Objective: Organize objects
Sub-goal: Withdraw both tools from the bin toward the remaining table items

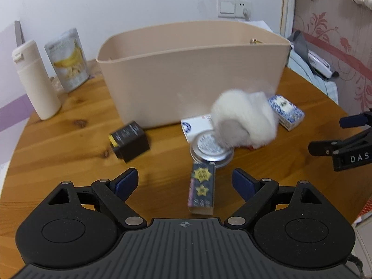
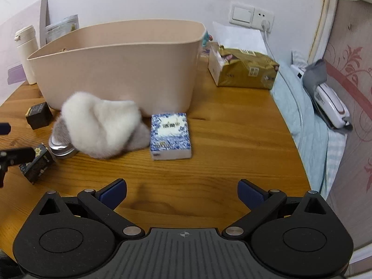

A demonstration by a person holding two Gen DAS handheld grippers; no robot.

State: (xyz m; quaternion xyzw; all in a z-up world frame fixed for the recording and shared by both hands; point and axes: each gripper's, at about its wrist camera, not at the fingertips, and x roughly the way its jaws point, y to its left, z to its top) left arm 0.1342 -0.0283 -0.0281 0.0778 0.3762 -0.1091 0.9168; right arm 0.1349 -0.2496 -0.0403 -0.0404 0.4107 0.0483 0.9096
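The left gripper hangs over the table with its jaws spread wide and nothing in them. A dark starred box lies on the wood between the blue pads, touching neither. The right gripper is likewise wide open and empty, with only bare wood between its pads; its black fingers also show at the right edge of the left wrist view.

Just past the starred box sits a round tin with a silver lid. A fluffy white bundle rests partly on the tin and over a white packet behind it. To the right of the bundle, close beside it, lies a blue-and-white box, flat on the table. To the left, well apart from the tin, a black box stands tilted toward the camera.

Behind all these, a large beige bin stands upright on the table, its near wall just behind the bundle and the packet. What lies inside cannot be made out, beyond a small gold glint at the far rim.

At the table's left end stand a cream bottle and a banana-printed pouch, leaning at the wall. Right of the bin sits a gold package. The wall behind is white, with a switch and socket and a plugged-in white cable. To the right, a pale blue bedcover carries a white device.
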